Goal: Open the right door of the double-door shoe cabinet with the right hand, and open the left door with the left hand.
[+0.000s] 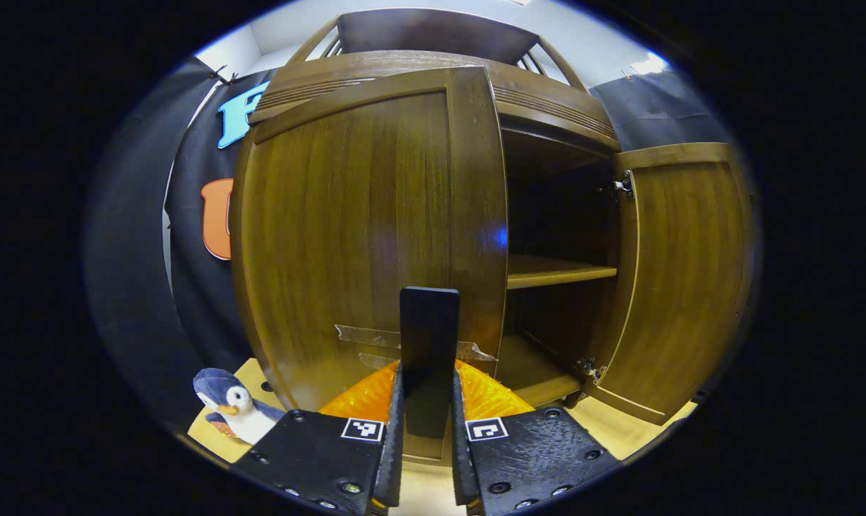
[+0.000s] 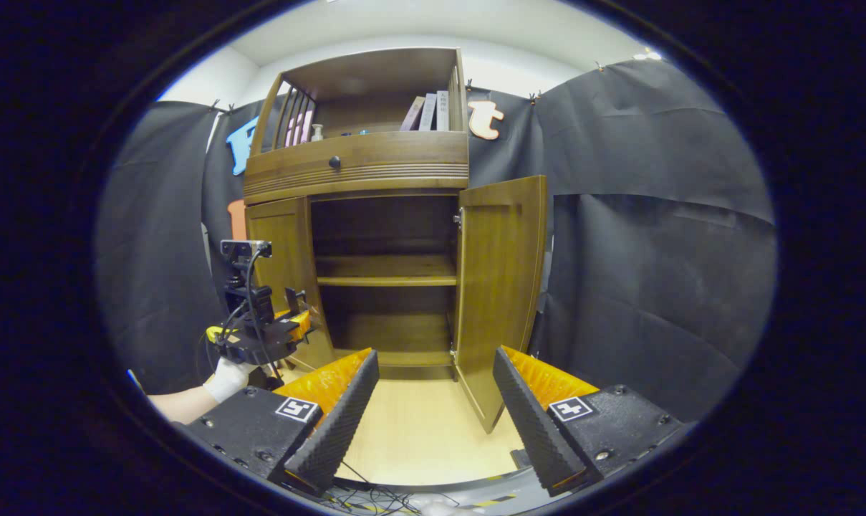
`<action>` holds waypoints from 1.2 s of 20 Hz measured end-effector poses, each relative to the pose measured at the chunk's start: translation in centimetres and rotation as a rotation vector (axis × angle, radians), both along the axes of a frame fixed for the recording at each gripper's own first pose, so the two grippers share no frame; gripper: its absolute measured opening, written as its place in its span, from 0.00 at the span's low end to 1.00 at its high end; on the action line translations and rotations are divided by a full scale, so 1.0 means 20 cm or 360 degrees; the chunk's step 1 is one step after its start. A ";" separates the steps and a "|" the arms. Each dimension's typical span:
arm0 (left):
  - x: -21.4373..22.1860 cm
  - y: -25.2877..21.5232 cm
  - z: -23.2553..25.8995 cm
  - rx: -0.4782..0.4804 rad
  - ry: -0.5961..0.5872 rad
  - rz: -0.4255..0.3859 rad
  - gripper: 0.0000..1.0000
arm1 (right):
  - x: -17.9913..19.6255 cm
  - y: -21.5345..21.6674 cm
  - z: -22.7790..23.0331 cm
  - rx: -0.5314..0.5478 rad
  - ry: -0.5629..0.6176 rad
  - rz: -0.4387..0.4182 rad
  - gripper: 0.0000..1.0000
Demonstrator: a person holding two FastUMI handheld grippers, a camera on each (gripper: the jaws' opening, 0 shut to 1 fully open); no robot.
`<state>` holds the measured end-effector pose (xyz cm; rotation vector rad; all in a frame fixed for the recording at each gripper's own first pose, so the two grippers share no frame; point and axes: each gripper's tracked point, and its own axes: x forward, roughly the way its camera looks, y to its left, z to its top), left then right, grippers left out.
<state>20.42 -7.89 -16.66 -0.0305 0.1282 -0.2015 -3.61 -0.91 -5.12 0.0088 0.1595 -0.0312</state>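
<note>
The brown wooden shoe cabinet (image 2: 357, 168) stands at the middle of the right gripper view. Its right door (image 2: 501, 287) is swung wide open, and the same right door (image 1: 683, 279) stands at the right of the left gripper view. Close before me, the left door (image 1: 361, 236) is swung partway out from the frame. My left gripper (image 1: 427, 380) is shut on that door's dark flat handle (image 1: 429, 322). In the right gripper view a gloved hand holds the left gripper (image 2: 261, 337) at the left door (image 2: 286, 272). My right gripper (image 2: 436, 365) is open with nothing in it, well back from the cabinet.
Bare shelves (image 2: 386, 276) show inside the cabinet. Books (image 2: 429, 111) and a drawer knob (image 2: 334, 163) sit above the doors. A plush penguin (image 1: 232, 412) lies on the light wooden floor (image 2: 418, 423) left of the cabinet. Cables (image 2: 375, 494) lie on the floor near me.
</note>
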 end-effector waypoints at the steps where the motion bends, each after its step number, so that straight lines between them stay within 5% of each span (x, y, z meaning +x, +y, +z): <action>1: -0.03 0.02 0.00 -0.0005 -0.0002 0.0002 0.28 | -0.02 0.01 0.00 0.0001 -0.0001 0.0007 1.00; 5: -0.13 0.08 0.01 -0.0023 -0.0003 -0.0002 0.18 | -0.06 0.05 -0.01 0.0011 -0.0012 0.0054 1.00; 10: -0.21 0.18 0.00 -0.0006 -0.0006 -0.0022 0.27 | -0.08 0.10 0.00 0.0019 -0.0021 0.0099 1.00; 11: -0.22 0.19 0.00 -0.0016 -0.0009 -0.0028 0.12 | -0.08 0.12 -0.01 0.0018 -0.0022 0.0108 1.00; 24: -0.45 0.58 -0.02 -0.0002 -0.0008 0.0040 0.11 | -0.04 0.36 -0.04 0.0035 0.0005 0.0271 1.00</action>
